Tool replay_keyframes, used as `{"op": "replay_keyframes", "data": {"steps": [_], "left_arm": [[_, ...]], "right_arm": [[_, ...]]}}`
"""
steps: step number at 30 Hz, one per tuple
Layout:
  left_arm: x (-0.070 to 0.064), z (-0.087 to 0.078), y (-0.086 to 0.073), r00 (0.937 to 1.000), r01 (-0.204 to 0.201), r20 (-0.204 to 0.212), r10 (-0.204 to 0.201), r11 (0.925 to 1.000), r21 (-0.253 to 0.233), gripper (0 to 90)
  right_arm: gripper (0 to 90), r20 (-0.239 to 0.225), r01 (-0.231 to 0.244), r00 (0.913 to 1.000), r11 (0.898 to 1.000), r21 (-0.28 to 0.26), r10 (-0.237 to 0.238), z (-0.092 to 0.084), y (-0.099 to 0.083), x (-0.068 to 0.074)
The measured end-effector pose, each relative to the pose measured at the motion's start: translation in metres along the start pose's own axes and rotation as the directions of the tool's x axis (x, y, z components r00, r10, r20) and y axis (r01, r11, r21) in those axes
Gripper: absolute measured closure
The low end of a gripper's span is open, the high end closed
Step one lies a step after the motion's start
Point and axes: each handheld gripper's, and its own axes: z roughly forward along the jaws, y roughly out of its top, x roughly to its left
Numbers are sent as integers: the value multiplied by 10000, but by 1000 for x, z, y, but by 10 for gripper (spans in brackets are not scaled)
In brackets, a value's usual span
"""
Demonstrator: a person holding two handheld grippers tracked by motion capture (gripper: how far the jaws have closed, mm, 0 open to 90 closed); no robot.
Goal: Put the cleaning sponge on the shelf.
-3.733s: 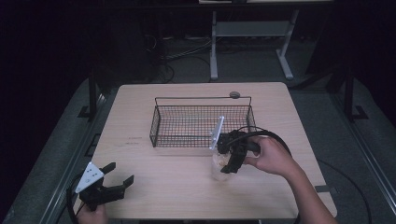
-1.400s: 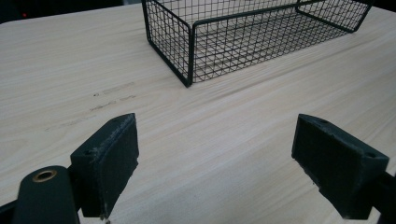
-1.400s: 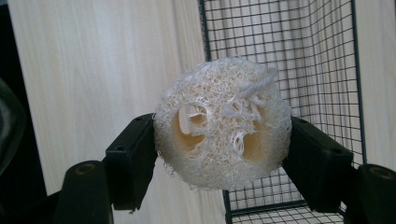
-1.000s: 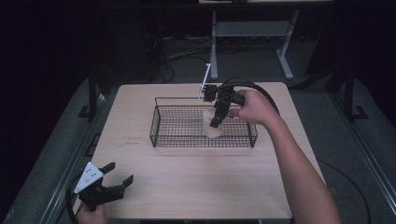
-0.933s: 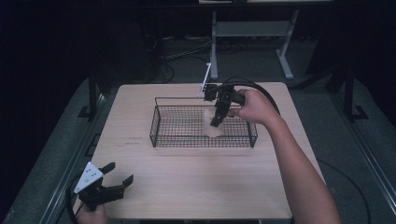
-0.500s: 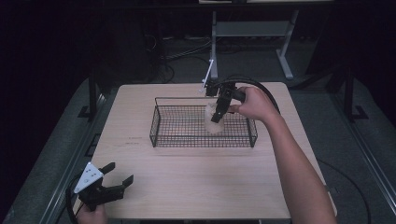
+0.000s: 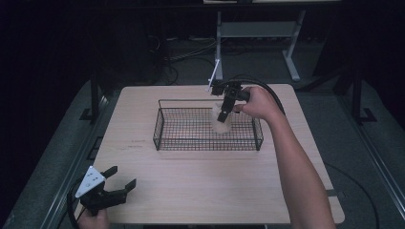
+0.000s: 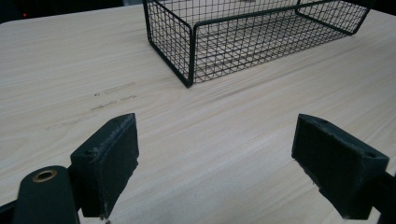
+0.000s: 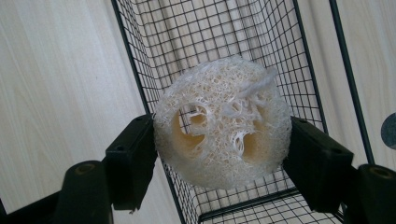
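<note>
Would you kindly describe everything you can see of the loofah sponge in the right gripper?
The loofah sponge is a pale cream, rounded slice of coarse fibrous mesh with several hollow chambers through its face. The right gripper clamps it on both sides between black pads. It hangs above the wire basket, near the far right end, clear of the mesh floor.

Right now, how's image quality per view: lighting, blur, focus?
High view: table evenly lit, surroundings nearly black, slightly soft, no glare. Left gripper view: sharp on the wire basket, near pads slightly soft. Right gripper view: loofah in the right claw crisp and bright, mesh behind it stays sharp.
</note>
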Motion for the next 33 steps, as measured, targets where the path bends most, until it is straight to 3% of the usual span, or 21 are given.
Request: {"op": "replay_keyframes", "data": {"steps": [7, 11, 17, 26, 29, 33], "left_arm": [[1, 0, 0, 10000, 25, -3, -25, 10000, -15, 139], [0, 0, 0, 10000, -8, 12, 8, 10000, 0, 139], [0, 0, 0, 10000, -13, 13, 13, 10000, -10, 139], [0, 0, 0, 10000, 22, 3, -22, 10000, -32, 139], [0, 0, 0, 10000, 14, 12, -14, 10000, -25, 139], [0, 1, 0, 10000, -11, 24, 11, 10000, 8, 139]], "right_arm": [[289, 189, -147, 9997, 9999, 45, 146, 6, -2, -8], [288, -75, -286, 9996, 9996, 29, 286, 16, -4, -11], [288, 30, -306, 9995, 9981, 528, 305, 33, -7, -14], [287, -119, -200, 9997, 9992, 358, 204, 43, -2, -14], [287, -259, -356, 9990, 9992, 184, 361, 47, -3, -14], [286, -276, -283, 9992, 9981, 539, 298, 57, -5, -14]]}}
